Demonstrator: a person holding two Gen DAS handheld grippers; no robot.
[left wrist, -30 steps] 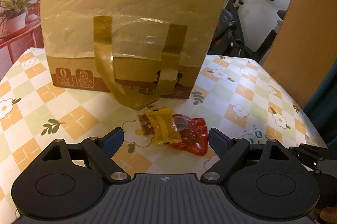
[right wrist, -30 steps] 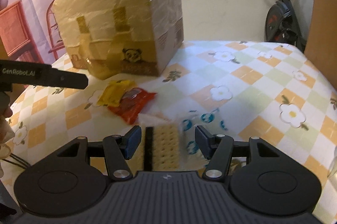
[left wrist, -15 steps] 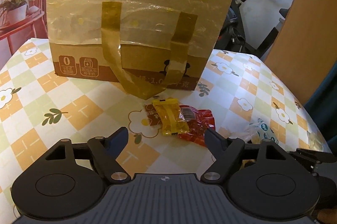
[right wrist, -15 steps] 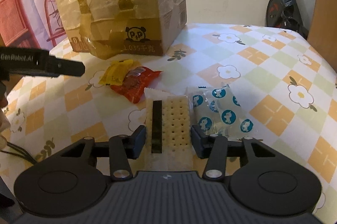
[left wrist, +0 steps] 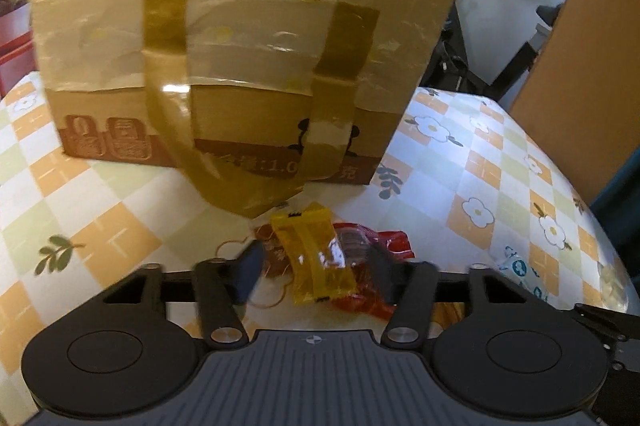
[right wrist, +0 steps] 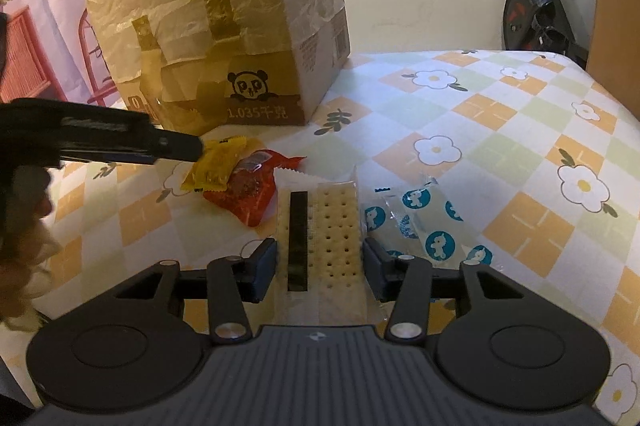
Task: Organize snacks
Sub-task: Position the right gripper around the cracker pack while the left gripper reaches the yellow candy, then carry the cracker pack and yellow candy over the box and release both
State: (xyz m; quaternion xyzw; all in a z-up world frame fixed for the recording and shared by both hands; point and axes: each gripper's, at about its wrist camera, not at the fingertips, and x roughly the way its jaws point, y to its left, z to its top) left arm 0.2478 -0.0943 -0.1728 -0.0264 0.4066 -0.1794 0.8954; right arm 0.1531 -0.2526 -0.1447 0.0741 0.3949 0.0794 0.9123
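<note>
Right tool [right wrist: 320, 262] clamps the cracker packet [right wrist: 332, 226]. Left tool [left wrist: 316, 270] released, fingers flanking the yellow snack packet [left wrist: 316, 254] on the counter [left wrist: 480, 185].

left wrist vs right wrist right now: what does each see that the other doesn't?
Only the left wrist view shows the left gripper head-on, its jaws open on either side of the yellow packet.

Only the right wrist view shows the right gripper shut on the cracker pack, and the box's side face with the barcode.

Both show the bag-lined cardboard box, the yellow packet lying on the red packet, the blue-and-white packet and the checkered tablecloth.
</note>
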